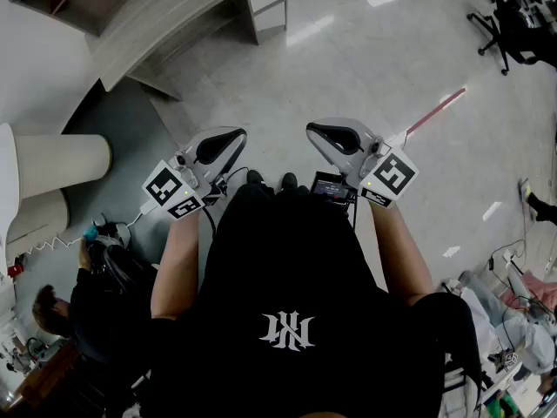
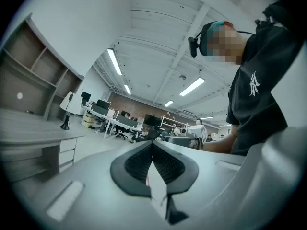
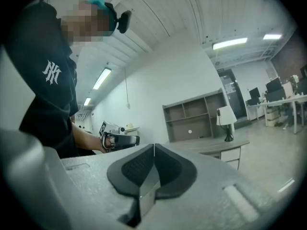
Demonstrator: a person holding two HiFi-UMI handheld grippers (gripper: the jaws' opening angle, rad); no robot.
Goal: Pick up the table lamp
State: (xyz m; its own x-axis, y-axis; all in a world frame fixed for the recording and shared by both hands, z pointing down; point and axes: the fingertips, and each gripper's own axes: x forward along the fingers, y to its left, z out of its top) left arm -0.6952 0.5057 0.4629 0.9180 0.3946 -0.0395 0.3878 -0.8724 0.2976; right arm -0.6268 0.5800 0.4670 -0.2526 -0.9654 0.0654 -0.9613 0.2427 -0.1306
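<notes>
Black tee (image 1: 287,259), white chest logo (image 1: 288,330); left gripper (image 1: 237,135), right gripper (image 1: 313,131) grey.

The head camera looks steeply down past the person's black printed T-shirt (image 1: 287,320) onto the left gripper (image 1: 242,132) and right gripper (image 1: 310,129). Each gripper camera sits close behind its own jaws and faces level across the office. Both catch the distant white-shaded, black-footed table lamp (image 2: 67,111) (image 3: 225,121), left of the left gripper's tips and right of the right gripper's.

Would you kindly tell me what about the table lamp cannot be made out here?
- Table lamp: too small and distant in both gripper views; cord and switch unreadable.
- Head view: no lamp found; the desk runs off the top edge.
</notes>
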